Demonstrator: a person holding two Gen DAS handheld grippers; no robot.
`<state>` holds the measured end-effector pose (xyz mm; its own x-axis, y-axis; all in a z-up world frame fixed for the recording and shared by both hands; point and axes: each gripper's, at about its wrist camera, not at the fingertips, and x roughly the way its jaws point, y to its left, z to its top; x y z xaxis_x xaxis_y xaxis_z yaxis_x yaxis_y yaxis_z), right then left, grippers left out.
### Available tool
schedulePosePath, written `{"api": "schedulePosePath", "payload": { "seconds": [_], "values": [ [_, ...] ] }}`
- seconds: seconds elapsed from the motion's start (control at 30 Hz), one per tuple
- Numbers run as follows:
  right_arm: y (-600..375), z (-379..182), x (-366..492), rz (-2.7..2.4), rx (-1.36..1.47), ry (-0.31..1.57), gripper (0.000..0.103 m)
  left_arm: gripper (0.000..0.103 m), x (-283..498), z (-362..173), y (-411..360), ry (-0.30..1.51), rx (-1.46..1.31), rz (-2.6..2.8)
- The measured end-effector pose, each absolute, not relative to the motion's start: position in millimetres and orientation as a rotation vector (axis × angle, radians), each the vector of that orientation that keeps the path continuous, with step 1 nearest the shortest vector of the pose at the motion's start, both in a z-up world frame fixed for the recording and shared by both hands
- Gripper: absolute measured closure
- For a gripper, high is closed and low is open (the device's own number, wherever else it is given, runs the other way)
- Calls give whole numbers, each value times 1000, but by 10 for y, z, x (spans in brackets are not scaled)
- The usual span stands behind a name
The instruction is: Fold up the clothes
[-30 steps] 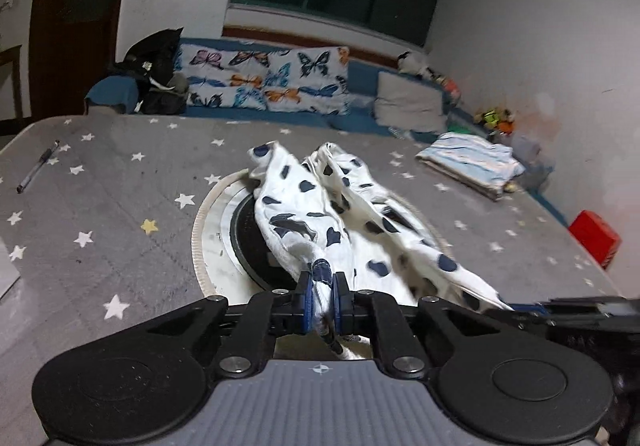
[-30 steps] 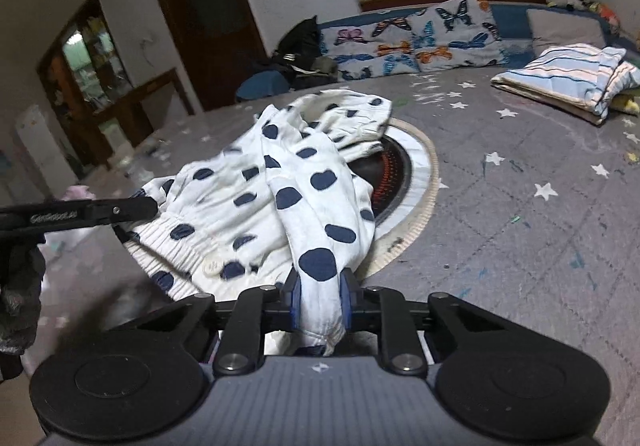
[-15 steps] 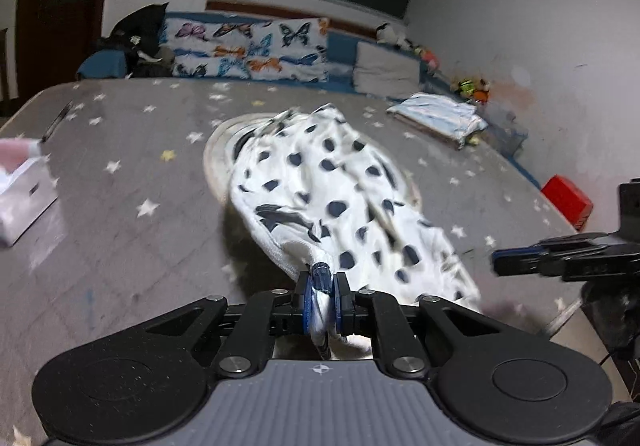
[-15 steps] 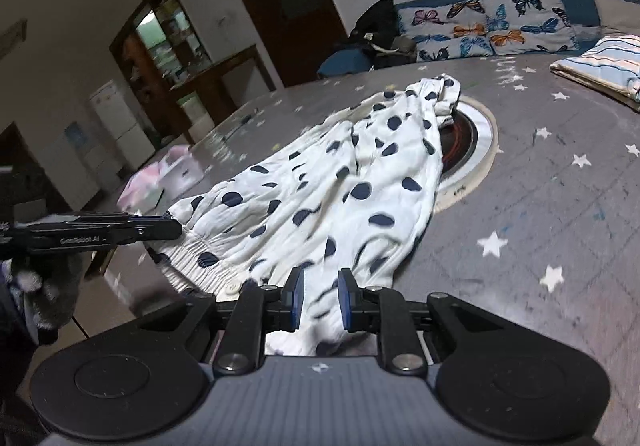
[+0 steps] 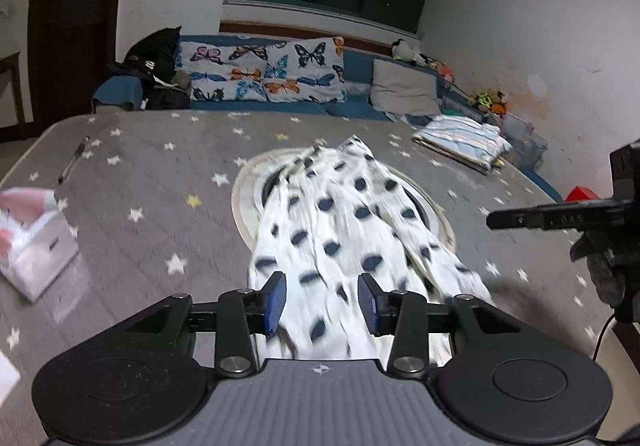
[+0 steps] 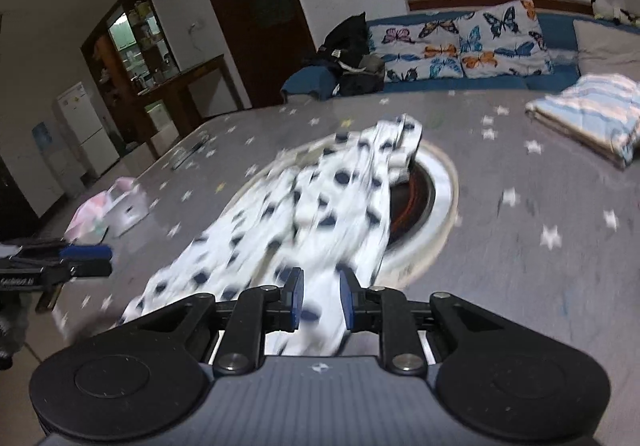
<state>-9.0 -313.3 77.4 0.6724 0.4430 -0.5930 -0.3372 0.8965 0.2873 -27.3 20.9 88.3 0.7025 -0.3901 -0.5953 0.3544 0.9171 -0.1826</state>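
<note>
From my left wrist camera, the right gripper (image 5: pixel 496 219) carries white lettering along its finger, too blurred for me to read. The left gripper (image 6: pixel 106 260), seen from the right camera, bears white lettering equally illegible. I read nothing else.

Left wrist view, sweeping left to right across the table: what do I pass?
White box at the left edge → pen → polka-dot garment lying over the round inset → folded striped cloth → right tongs coming in from the right edge.
</note>
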Motion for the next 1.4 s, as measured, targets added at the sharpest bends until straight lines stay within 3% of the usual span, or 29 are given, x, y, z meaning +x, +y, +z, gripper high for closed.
{"api": "schedulePosePath", "payload": {
  "seconds": [0.33,0.63,0.97,1.17,1.3,1.33,1.4],
  "values": [
    [-3125,766,1053,367,205,712,83,60,739,755,0,697,-48,-363],
    [-3043,569,1882,356,248,756,67,57,1588,558,-287,737,-3,-372],
    [-3079,255,2406,336,352,802,66,56,2220,352,-611,741,83,-384],
    [-3080,166,2539,348,376,813,66,63,2469,231,-745,760,99,-424],
    [-3067,120,2599,374,391,830,67,79,2546,177,-806,784,111,-454],
    [-3058,108,2607,382,394,835,68,81,2560,165,-821,790,113,-462],
    [-3040,105,2593,391,393,834,82,92,2576,139,-830,805,110,-473]
  ]
}}
